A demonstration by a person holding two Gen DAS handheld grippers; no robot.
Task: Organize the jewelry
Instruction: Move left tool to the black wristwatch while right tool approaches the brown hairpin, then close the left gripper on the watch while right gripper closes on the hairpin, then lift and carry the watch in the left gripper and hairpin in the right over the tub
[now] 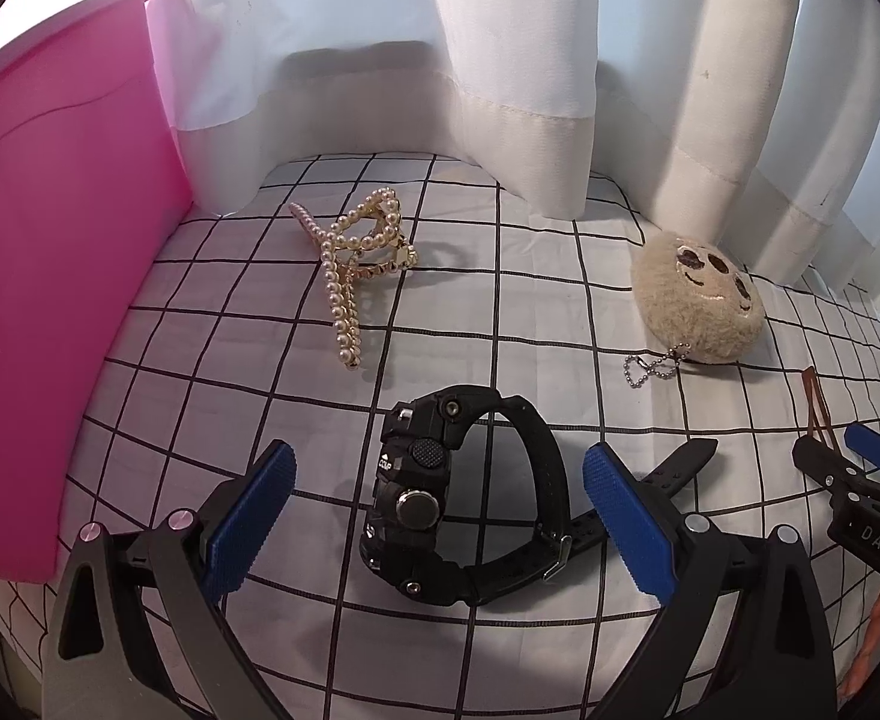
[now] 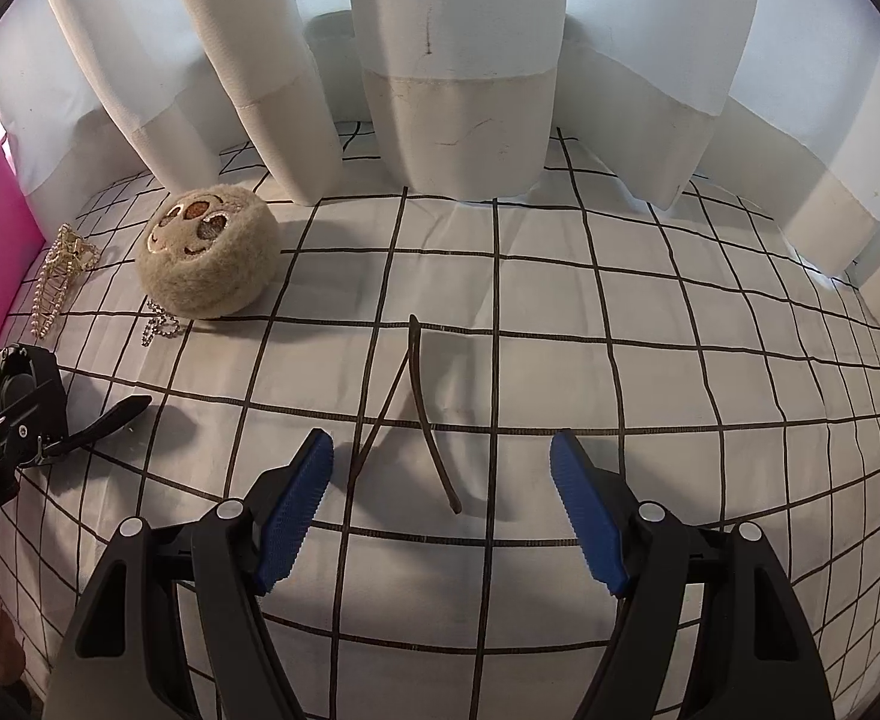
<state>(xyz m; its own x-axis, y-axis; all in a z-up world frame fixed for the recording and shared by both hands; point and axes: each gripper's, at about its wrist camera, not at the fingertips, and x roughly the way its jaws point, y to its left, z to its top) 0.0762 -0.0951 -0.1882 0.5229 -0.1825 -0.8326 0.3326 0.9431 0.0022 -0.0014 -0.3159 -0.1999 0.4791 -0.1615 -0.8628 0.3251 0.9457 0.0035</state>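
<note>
left gripper (image 1: pixel 434 516) wide open around a black watch (image 1: pixel 458 504) at lower centre, pads clear of it. right gripper (image 2: pixel 440 516) wide open, empty, over a thin band (image 2: pixel 422 414); open cloth (image 2: pixel 680 360) beyond, curtain (image 2: pixel 458 60) along top.

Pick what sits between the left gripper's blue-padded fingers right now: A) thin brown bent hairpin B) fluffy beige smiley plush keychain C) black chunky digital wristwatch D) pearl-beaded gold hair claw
C: in the left wrist view the black chunky digital wristwatch lies on the grid-patterned cloth between the open left gripper fingers, pads apart from it; the other items lie elsewhere.
</note>
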